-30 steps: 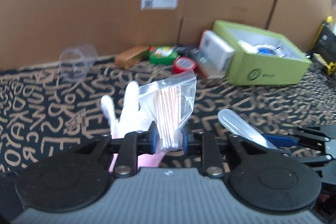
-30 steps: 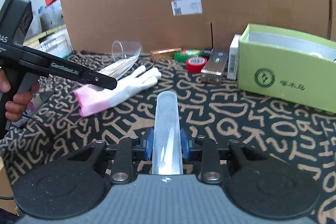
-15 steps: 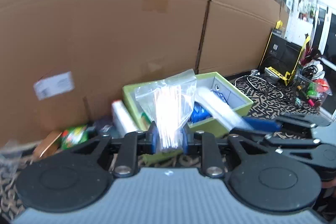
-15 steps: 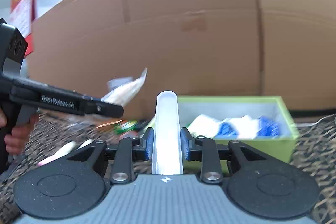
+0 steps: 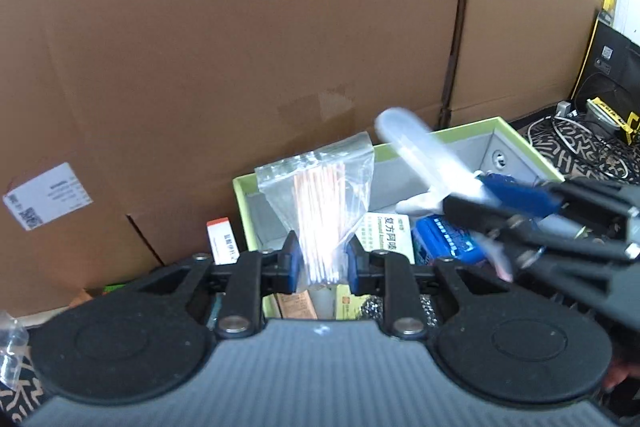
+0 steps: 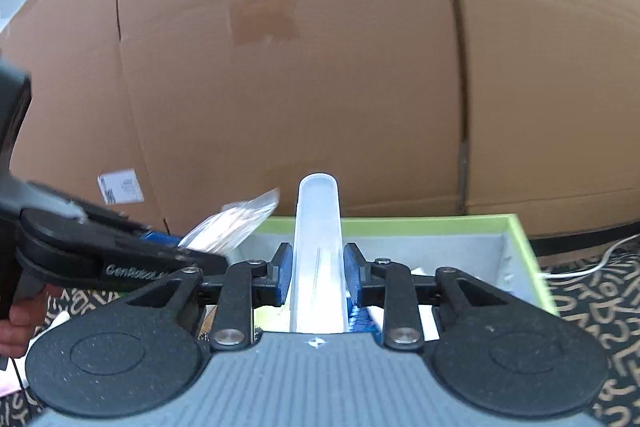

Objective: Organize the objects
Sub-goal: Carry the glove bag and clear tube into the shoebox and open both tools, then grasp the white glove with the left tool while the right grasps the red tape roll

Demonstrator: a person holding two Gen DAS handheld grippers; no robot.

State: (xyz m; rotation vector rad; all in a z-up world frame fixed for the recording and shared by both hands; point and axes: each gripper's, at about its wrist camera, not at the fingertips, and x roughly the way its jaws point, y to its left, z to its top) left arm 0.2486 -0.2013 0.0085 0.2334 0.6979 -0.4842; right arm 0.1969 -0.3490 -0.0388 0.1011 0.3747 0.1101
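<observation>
My left gripper (image 5: pixel 322 263) is shut on a clear zip bag of thin orange sticks (image 5: pixel 320 211), held up in front of the open green box (image 5: pixel 520 143). My right gripper (image 6: pixel 318 273) is shut on a clear plastic tube (image 6: pixel 318 247) that stands upright between its blue pads. In the left wrist view the tube (image 5: pixel 420 159) and the right gripper (image 5: pixel 476 195) reach in from the right, over the box. In the right wrist view the bag (image 6: pixel 232 223) and the left gripper (image 6: pixel 176 255) come in from the left, by the green box (image 6: pixel 516 251).
The box holds a white medicine carton (image 5: pixel 386 235), a blue pack (image 5: pixel 448 241) and other small items. A tall cardboard wall (image 5: pixel 240 47) stands close behind it. Another carton (image 5: pixel 222 243) leans left of the box. Cables and black gear (image 5: pixel 600 123) lie at far right on the letter-patterned cloth (image 6: pixel 592 307).
Both grippers have swung from over the patterned cloth to the green box, keeping the bag and the tube in hold. The white glove and clear cup have left the view.
</observation>
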